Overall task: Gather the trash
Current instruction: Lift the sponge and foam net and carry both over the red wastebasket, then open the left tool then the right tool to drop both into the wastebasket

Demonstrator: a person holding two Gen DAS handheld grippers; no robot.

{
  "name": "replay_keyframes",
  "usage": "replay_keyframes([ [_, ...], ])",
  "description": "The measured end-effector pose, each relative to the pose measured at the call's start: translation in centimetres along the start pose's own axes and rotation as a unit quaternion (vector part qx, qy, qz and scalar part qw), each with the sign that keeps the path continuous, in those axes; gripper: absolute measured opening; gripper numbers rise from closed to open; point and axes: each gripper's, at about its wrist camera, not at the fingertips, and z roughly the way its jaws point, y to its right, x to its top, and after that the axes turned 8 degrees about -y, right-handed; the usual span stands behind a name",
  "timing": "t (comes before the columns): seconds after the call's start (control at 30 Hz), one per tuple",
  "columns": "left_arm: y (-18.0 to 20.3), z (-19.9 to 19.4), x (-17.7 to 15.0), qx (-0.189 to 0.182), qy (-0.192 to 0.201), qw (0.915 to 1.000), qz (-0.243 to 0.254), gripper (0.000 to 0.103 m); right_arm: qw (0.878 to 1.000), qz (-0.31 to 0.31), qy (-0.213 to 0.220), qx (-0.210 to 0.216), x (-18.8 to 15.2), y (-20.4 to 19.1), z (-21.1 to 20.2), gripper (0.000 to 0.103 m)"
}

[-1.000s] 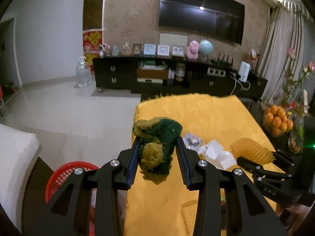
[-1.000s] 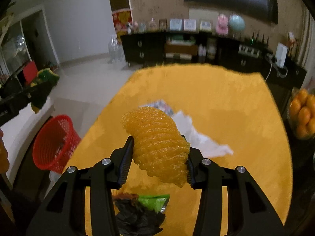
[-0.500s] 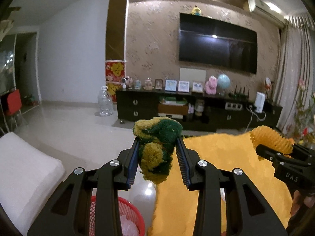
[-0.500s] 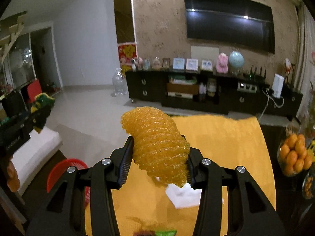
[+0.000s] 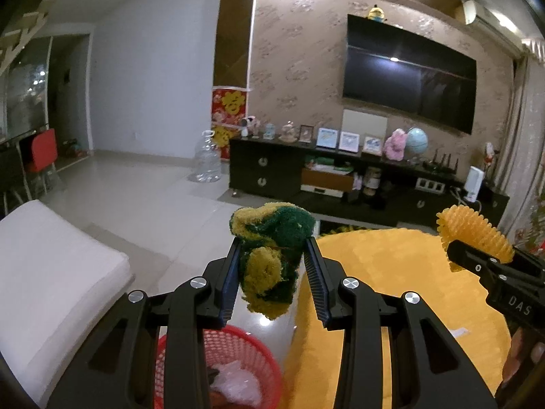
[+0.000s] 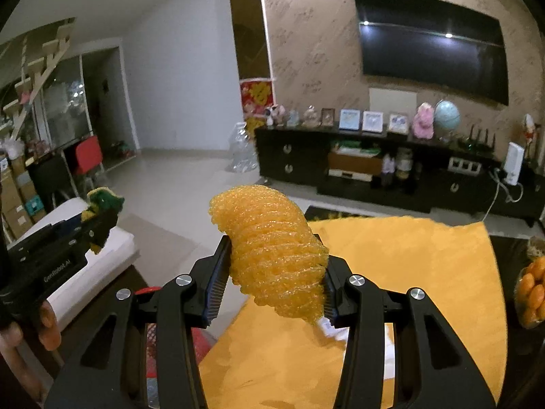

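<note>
My left gripper (image 5: pixel 271 272) is shut on a green and yellow scouring sponge (image 5: pixel 269 255), held in the air above the red mesh basket (image 5: pixel 238 351) beside the table. My right gripper (image 6: pixel 270 272) is shut on an orange foam fruit net (image 6: pixel 272 255), held over the left edge of the yellow tablecloth (image 6: pixel 408 272). The right gripper with the net also shows at the right of the left wrist view (image 5: pixel 477 255). The left gripper with the sponge shows at the left of the right wrist view (image 6: pixel 98 218). The basket holds some pale plastic trash (image 5: pixel 235 381).
A white cushioned seat (image 5: pixel 51 266) stands left of the basket. A bit of white paper (image 6: pixel 328 327) lies on the cloth behind the net. A bowl of oranges (image 6: pixel 531 293) sits at the table's right. A dark TV cabinet (image 5: pixel 340 177) is far behind.
Both grippers have risen and tilted up with their loads. The left one has moved left off the table to above the red basket. The table trash has dropped out of view.
</note>
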Motion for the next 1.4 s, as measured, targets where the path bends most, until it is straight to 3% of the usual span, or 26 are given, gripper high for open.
replay_keyframes([
  [0.4, -4.0, 0.4, -1.2, 0.034, -0.023, 0.9991, -0.007, 0.035, 0.999, -0.027, -0.026, 0.039, -0.7, -4.5, 2.3, 0.045],
  [0.73, -7.7, 2.2, -2.9, 0.057, -0.065, 0.9961, -0.020, 0.035, 0.993, -0.066, -0.063, 0.079, -2.0, -9.1, 5.4, 0.045],
  [1.13, -10.2, 3.5, -4.4, 0.071, -0.099, 0.9921, -0.031, 0.035, 0.987, -0.091, -0.094, 0.096, -3.2, -12.2, 8.8, 0.045],
  [1.4, -11.3, 5.9, -6.4, 0.073, -0.157, 0.9846, -0.027, 0.035, 0.983, -0.099, -0.120, 0.101, -4.7, -12.8, 10.7, 0.045],
])
